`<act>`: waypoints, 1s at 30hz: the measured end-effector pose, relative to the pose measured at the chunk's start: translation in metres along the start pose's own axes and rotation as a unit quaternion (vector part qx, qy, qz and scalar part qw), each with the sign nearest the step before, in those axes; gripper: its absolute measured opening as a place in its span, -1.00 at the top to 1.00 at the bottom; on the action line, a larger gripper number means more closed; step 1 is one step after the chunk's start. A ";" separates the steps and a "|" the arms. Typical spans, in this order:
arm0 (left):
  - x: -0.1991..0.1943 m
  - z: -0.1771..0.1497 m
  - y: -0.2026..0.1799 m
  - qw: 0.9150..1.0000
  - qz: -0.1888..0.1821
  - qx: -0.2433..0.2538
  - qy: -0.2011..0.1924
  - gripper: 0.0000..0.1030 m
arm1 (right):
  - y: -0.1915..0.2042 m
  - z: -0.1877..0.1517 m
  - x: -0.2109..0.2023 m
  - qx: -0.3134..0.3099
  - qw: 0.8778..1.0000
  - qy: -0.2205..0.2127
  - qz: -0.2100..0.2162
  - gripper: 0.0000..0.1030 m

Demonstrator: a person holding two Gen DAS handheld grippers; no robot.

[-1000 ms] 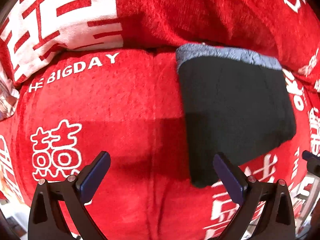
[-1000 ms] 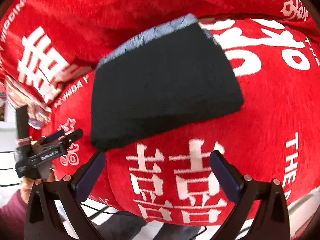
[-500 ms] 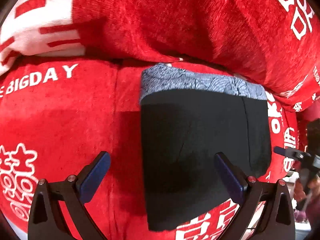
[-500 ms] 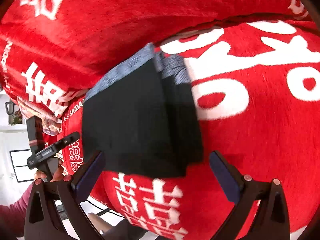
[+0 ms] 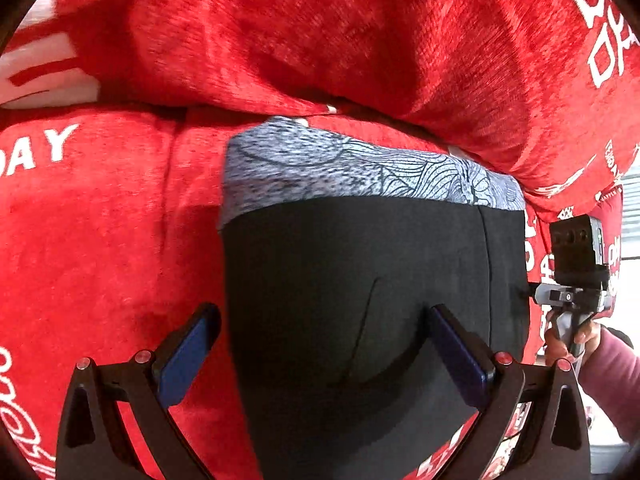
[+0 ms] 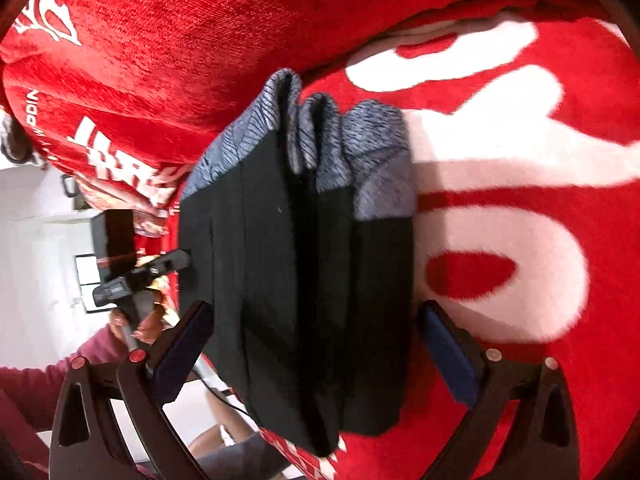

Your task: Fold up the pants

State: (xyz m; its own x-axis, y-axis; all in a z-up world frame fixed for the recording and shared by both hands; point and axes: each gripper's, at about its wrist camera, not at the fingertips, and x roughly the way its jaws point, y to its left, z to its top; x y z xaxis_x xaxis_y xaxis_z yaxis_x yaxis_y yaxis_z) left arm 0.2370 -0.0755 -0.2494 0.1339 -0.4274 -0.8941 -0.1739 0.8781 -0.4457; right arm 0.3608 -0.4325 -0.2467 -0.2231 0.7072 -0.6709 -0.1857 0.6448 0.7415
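Note:
The black pants [image 5: 360, 280] with a grey-blue patterned waistband [image 5: 360, 168] lie folded into a thick stack on the red sofa seat [image 5: 100, 240]. My left gripper [image 5: 320, 344] is open, its fingers spread over the near edge of the stack. In the right wrist view the stacked folds [image 6: 304, 264] show edge-on. My right gripper [image 6: 312, 344] is open with the stack between its fingers. The left gripper also shows in the right wrist view [image 6: 132, 272], and the right gripper shows in the left wrist view [image 5: 572, 280], each beside the stack.
The sofa is covered in red cloth with white lettering [image 6: 500, 160]. Its backrest [image 5: 320, 32] rises just behind the waistband. A white room and floor [image 6: 40, 272] lie beyond the seat's edge. A hand in a pink sleeve [image 5: 608, 368] holds the right gripper.
Both grippers have moved in close to the folded pants from either side. The stack now fills the space between each pair of open fingers.

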 end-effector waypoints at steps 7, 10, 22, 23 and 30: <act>0.007 -0.001 -0.021 1.000 0.000 -0.010 -0.019 -0.69 | -0.003 0.003 0.004 0.042 0.999 -0.020 -0.025 -0.36; -0.006 -0.006 -0.030 1.000 0.001 -0.006 -0.030 -0.35 | -0.002 -0.002 -0.004 0.053 0.998 -0.026 -0.015 -0.06; -0.062 -0.049 -0.057 0.999 -0.023 -0.007 -0.033 -0.16 | 0.029 -0.039 -0.033 0.071 0.996 -0.033 0.040 0.19; -0.067 -0.058 -0.059 0.999 -0.022 -0.003 -0.029 -0.16 | 0.031 -0.048 -0.037 0.076 0.996 -0.034 0.044 0.19; -0.058 -0.101 -0.046 1.000 0.022 -0.006 0.000 -0.16 | 0.029 -0.105 -0.039 0.100 0.993 -0.032 0.051 0.19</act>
State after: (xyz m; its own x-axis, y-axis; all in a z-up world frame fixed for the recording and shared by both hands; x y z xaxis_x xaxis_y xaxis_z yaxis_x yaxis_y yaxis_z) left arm 0.1387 -0.1125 -0.1818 0.1254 -0.3886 -0.9128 -0.1916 0.8933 -0.4066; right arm 0.2634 -0.4725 -0.1978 -0.1676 0.7849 -0.5965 0.0299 0.6088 0.7927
